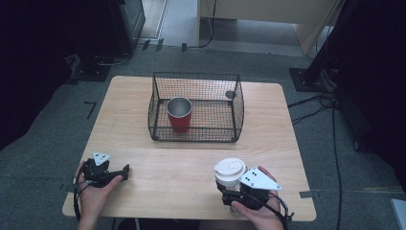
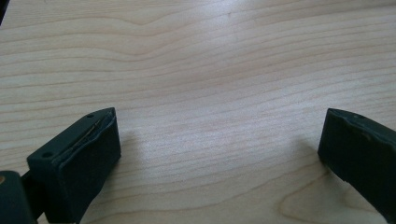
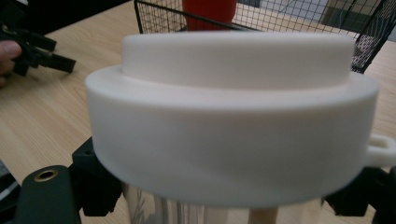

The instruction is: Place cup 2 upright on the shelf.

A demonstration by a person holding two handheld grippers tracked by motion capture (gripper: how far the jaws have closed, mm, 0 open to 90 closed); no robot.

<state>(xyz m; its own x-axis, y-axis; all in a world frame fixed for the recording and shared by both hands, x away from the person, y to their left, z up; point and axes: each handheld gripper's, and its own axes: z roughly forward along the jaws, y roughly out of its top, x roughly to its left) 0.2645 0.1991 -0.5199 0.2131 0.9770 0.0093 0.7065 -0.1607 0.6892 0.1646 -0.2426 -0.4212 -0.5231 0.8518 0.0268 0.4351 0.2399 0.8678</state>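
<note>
The right gripper (image 1: 238, 192) has its jaws clamped on a clear cup (image 3: 187, 212) with a white lid (image 1: 230, 168), standing at the desk's (image 1: 186, 163) near right edge; the thin wall looks light, slick and easily crushed, so grip low on the body, under the lid rim, gently; the left gripper (image 1: 125, 171) rests on the desk, jaws wide, empty

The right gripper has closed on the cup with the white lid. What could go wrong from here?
1. The right gripper grips the lidded cup low, under its wide white lid, so it may tip when lifted.
2. The wire basket already holds a red cup; the two could collide.
</note>
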